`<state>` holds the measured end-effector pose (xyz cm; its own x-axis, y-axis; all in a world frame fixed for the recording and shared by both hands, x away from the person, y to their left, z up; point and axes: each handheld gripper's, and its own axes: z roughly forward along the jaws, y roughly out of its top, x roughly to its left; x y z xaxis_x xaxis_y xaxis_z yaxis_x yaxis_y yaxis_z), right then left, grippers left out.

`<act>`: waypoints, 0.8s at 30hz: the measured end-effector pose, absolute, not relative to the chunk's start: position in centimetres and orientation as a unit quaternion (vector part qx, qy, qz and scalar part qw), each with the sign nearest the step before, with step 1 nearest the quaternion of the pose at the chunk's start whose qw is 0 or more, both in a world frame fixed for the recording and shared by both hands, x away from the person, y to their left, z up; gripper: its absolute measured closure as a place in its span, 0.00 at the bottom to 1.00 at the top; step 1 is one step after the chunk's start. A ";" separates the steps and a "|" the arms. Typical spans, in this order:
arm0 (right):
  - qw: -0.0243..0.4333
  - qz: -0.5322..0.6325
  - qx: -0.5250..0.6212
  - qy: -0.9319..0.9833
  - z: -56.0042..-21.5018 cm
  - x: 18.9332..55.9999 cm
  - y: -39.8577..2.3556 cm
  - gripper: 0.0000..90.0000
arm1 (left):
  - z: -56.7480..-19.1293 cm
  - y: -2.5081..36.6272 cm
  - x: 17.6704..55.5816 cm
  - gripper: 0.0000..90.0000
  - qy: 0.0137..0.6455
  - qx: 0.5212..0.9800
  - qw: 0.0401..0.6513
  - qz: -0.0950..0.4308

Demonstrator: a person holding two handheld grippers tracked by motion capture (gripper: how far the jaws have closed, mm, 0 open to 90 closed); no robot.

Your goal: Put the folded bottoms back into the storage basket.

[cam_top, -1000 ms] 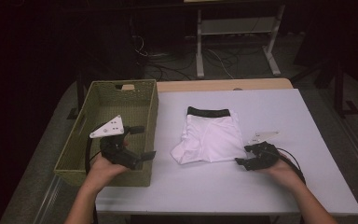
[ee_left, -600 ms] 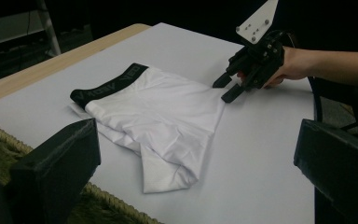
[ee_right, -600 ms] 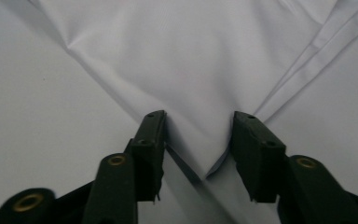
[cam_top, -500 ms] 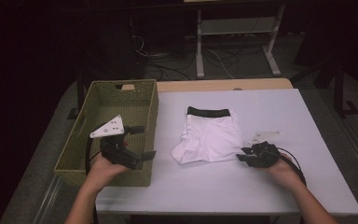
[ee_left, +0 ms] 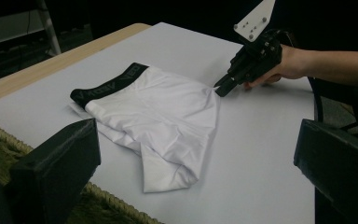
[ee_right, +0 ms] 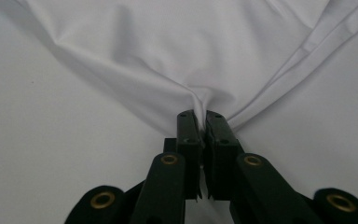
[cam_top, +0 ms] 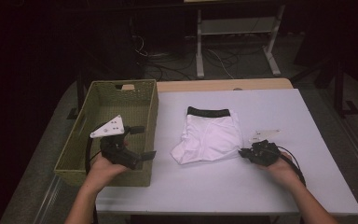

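White boxer shorts (cam_top: 212, 135) with a black waistband lie folded in the middle of the white table (cam_top: 261, 191). My right gripper (cam_top: 241, 152) sits at their right lower corner; its jaws have just been closing and now pinch a fold of the white cloth (ee_right: 200, 100). In the left gripper view that right gripper (ee_left: 221, 88) bites the shorts' (ee_left: 168, 112) edge. My left gripper (cam_top: 142, 141) hovers over the right rim of the woven basket (cam_top: 151, 105), jaws wide open with nothing between them, pointing toward the shorts.
The olive woven basket stands at the table's left edge. A wooden strip (cam_top: 223, 85) runs along the far edge. Behind the table are a white metal stand (cam_top: 235, 28) and cables on the floor. A cable (cam_top: 294, 165) trails from the right gripper.
The right gripper's jaws have closed on the corner of the shorts. Both hands stay where they were.
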<state>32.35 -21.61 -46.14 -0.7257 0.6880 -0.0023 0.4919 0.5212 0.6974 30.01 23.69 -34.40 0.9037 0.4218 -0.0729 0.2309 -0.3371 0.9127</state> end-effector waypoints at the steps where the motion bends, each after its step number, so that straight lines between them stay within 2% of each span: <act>1: 0.139 0.349 0.342 0.861 -46.1 32.4 -21.6 0.94 | -34.4 23.7 30.0 0.00 0.201 0.813 0.540 0.088; 24: 0.125 0.364 0.341 0.858 -44.1 31.8 -22.5 0.94 | -34.4 23.7 30.0 0.00 0.199 0.813 0.540 0.091</act>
<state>31.83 -22.54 -44.06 -0.7357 0.6765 0.0339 0.4943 0.5020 0.7097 29.97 23.70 -34.40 0.9039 0.4224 -0.0675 0.2262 -0.3381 0.9135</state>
